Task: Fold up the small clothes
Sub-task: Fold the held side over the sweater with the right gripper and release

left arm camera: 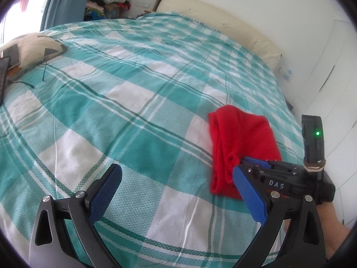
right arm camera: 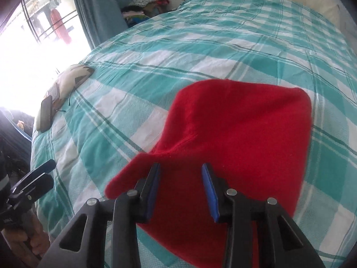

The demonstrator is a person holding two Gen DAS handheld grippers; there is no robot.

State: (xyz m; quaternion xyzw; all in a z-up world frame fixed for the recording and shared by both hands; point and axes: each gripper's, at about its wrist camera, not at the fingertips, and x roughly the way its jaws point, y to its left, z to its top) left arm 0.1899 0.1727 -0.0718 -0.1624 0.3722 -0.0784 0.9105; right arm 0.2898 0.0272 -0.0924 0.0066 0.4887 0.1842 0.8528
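A small red garment (right arm camera: 241,134) lies folded over on the teal and white checked bedspread (right arm camera: 200,51). My right gripper (right arm camera: 181,172) is partly open just over the garment's near edge, its blue pads apart with red cloth showing between them; I cannot tell if it touches. In the left wrist view the garment (left arm camera: 243,138) lies at the right, with the right gripper (left arm camera: 256,165) at its near edge. My left gripper (left arm camera: 176,174) is wide open and empty over bare bedspread (left arm camera: 133,89), left of the garment. It also shows in the right wrist view (right arm camera: 42,169) at far left.
A patterned pillow (left arm camera: 33,47) with a phone (left arm camera: 10,53) on it lies at the bed's left edge. A cream headboard cushion (left arm camera: 223,22) runs along the far side. A clothes pile (left arm camera: 111,0) sits by the teal curtain (left arm camera: 64,0). White wardrobe doors (left arm camera: 330,67) stand on the right.
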